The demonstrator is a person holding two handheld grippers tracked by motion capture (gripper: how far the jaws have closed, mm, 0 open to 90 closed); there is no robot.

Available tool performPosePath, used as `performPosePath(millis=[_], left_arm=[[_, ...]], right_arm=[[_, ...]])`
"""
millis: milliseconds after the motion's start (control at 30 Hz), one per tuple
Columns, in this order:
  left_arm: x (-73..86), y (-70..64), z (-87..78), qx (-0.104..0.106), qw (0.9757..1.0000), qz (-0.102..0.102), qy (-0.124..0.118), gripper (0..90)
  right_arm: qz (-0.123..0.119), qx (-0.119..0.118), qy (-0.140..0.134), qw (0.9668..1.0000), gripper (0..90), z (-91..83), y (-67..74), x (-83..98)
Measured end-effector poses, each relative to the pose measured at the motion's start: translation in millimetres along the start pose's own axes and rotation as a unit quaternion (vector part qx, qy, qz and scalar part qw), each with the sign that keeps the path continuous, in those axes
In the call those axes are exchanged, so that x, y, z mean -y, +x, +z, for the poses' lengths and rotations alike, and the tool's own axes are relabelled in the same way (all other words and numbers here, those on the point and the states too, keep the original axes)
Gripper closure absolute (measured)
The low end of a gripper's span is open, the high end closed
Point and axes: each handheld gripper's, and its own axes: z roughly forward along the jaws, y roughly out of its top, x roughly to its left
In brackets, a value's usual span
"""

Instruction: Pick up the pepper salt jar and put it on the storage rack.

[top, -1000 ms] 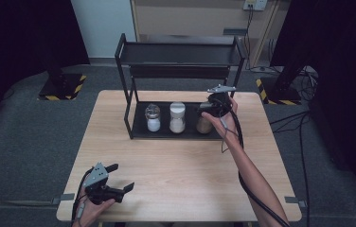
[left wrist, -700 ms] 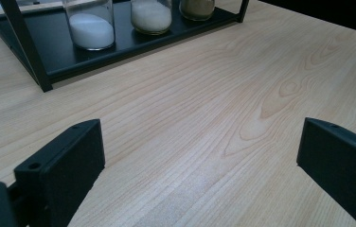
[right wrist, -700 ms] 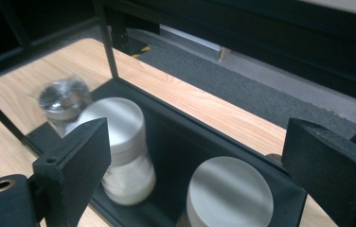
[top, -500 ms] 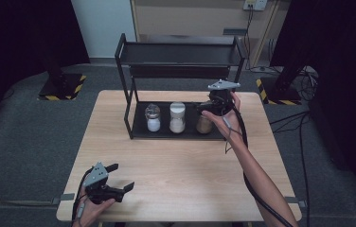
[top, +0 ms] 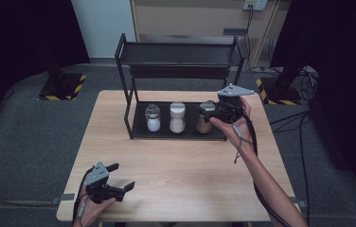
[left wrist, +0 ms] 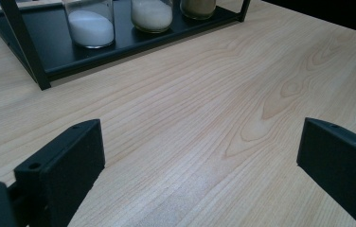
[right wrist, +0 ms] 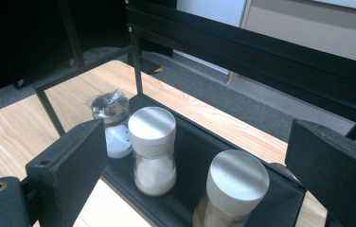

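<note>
Claw (top: 210,112) on the right, its jaws just opened wide and empty, lifts off the silver-capped brown spice jar (top: 205,122), now standing released on the black metal rack's (top: 185,132) lower shelf.

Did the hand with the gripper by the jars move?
Yes. The right gripper has backed away from the brown jar on the rack, toward the table's near edge, its jaws just opening, nothing between them.

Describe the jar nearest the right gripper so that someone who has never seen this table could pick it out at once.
On the wooden table stands a black two-tier rack; three jars line its bottom shelf. The one meant, the brown-filled jar, stands at the row's right end in the high view, and unlike the two white-filled jars its contents are tan.
</note>
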Motion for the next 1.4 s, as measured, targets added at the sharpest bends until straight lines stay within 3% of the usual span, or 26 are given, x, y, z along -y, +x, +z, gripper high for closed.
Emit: performPosePath(millis=[467, 1033, 1400], left_arm=[[2.9, 1.7, -3.6, 0.003, 1.0000, -0.001, -0.008, 0.7], [5.8, 0.2, -7.0, -0.004, 0.9997, -0.002, -0.023, 0.8], [6.6, 0.0, -7.7, -0.005, 0.9996, -0.002, -0.026, 0.9]], right_arm=[[0.004, -0.024, -0.015, 0.9996, 6.9, -37.3, 4.4, 25.9], [0.007, -0.029, -0.023, 0.9993, 5.9, -90.4, 5.0, 62.6], [0.002, -0.030, -0.027, 0.9992, 5.8, -114.9, 5.1, 82.6]])
